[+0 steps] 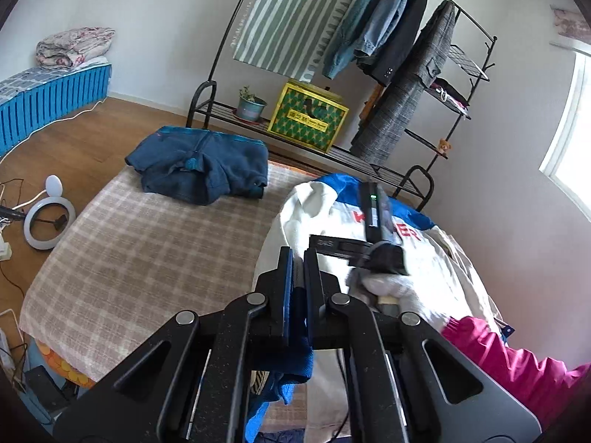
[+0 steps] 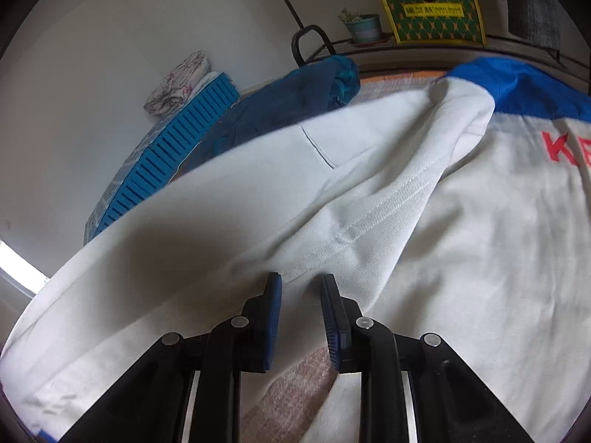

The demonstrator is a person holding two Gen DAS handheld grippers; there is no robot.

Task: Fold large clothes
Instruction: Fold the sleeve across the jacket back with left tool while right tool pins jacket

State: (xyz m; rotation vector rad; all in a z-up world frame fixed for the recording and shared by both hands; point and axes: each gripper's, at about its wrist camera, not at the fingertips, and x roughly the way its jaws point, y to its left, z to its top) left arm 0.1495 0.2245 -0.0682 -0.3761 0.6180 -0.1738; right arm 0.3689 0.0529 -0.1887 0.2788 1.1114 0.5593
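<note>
Your left gripper is closed on a blue fabric edge, which hangs in a soft fold below the pads; judge this to be a blue panel of the work jacket. Your right gripper stands partly open over the white jacket, the pads apart with a raised fold of white cloth between them, not visibly pinched. The jacket is a stiff twill with visible diagonal weave, stitched seams, a patch pocket, a blue yoke and red lettering; it lies loose and heaped on the near right part of the bed, so its folding is at an early stage and the sleeves and body remain to be squared. A magenta garment sits just beside it, apparently unfolded. The bed cover is a flat beige check weave. Farther back, a dark blue fleece jacket rests at the bed's far end as a compact folded bundle; count it as done. Beyond stands a black metal clothes rack with hanging coats.
</note>
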